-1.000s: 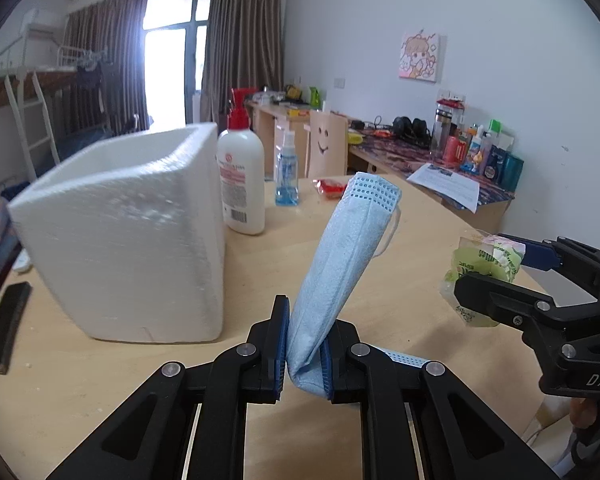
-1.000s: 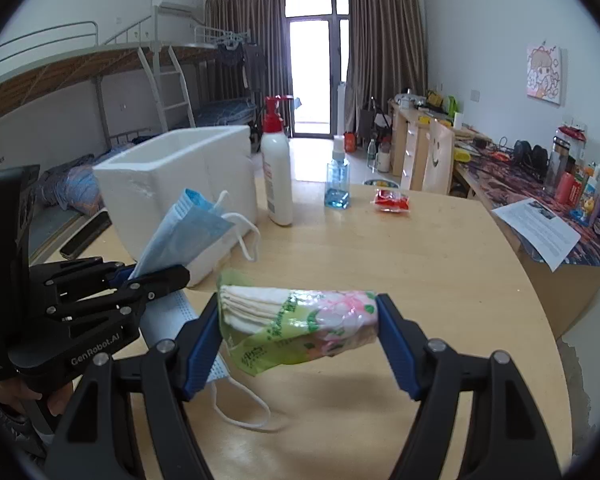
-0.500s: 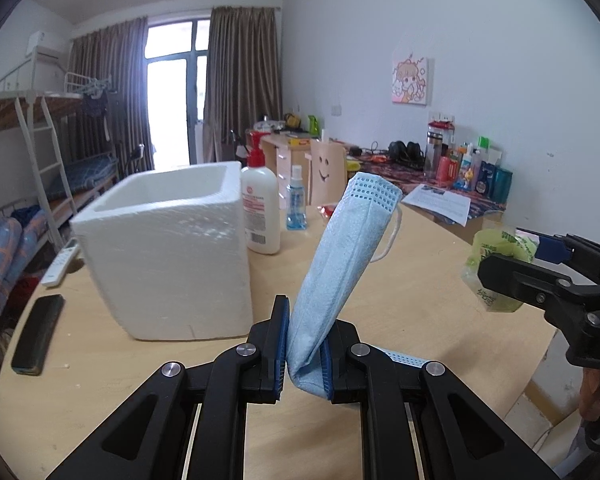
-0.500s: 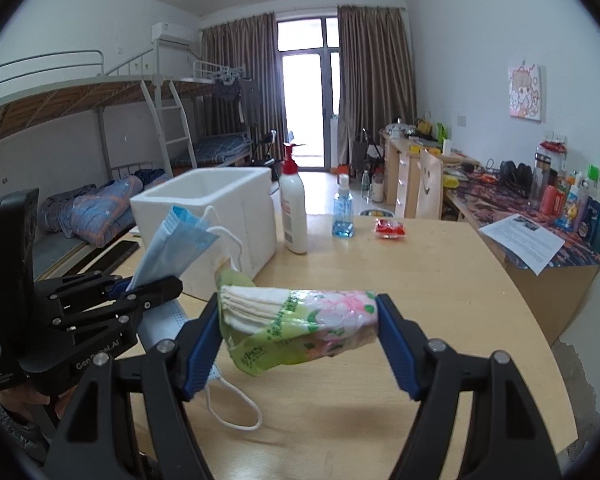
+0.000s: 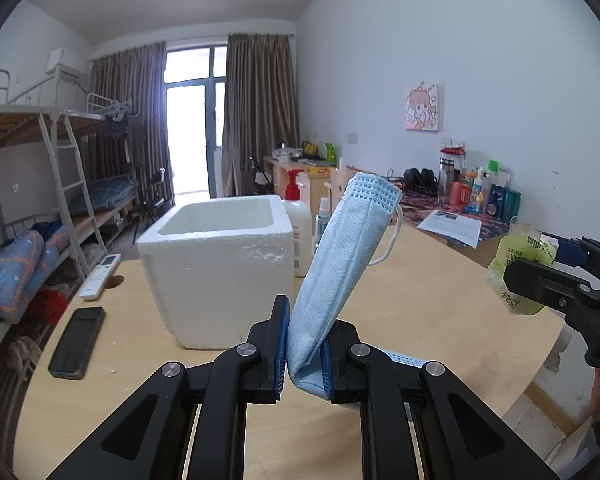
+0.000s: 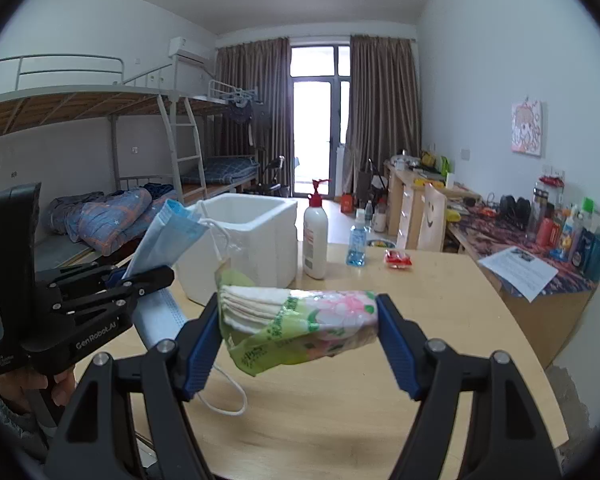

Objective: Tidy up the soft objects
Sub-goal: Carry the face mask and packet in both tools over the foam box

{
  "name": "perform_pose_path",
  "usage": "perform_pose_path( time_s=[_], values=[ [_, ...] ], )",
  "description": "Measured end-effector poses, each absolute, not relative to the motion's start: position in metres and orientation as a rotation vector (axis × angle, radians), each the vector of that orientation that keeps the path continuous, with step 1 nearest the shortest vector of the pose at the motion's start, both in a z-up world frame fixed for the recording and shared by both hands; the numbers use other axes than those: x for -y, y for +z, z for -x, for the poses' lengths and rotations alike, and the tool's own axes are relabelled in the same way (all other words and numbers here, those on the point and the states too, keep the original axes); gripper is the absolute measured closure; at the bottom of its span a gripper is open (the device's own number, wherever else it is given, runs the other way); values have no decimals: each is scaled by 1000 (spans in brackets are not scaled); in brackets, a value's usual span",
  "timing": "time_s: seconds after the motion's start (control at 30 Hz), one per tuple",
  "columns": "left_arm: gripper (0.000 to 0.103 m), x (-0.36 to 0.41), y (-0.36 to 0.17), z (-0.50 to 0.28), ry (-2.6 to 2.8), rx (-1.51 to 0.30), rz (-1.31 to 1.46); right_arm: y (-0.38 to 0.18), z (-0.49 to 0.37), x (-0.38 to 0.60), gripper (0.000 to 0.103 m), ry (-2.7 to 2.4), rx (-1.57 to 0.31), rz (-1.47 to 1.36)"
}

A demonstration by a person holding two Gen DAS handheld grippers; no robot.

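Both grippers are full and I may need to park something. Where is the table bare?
Bare table: the wide stretch right of the foam box, in front of the lotion bottle, blue bottle and red packet. Crowded: left of the box, a phone and remote.

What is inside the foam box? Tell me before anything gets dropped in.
The foam box shows only bare white inner walls near the rim. Its floor is hidden by the front wall in both views, so whether it holds anything cannot be told.
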State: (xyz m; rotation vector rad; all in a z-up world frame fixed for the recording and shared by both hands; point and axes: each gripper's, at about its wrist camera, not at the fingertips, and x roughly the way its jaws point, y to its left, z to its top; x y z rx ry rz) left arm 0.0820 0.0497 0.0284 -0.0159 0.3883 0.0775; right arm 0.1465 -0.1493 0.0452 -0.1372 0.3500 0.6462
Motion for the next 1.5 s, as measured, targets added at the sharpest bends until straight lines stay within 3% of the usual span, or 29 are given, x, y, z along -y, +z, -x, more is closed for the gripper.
perform_pose_path(
  time_s=[0.7,1.5],
  values=[
    [88,-94,41,-30,258,-309,30,40,-128,104,26,828,-308,133],
    [88,-126,44,-26,371,-287,46,40,-141,53,26,972,-320,142]
  ],
)
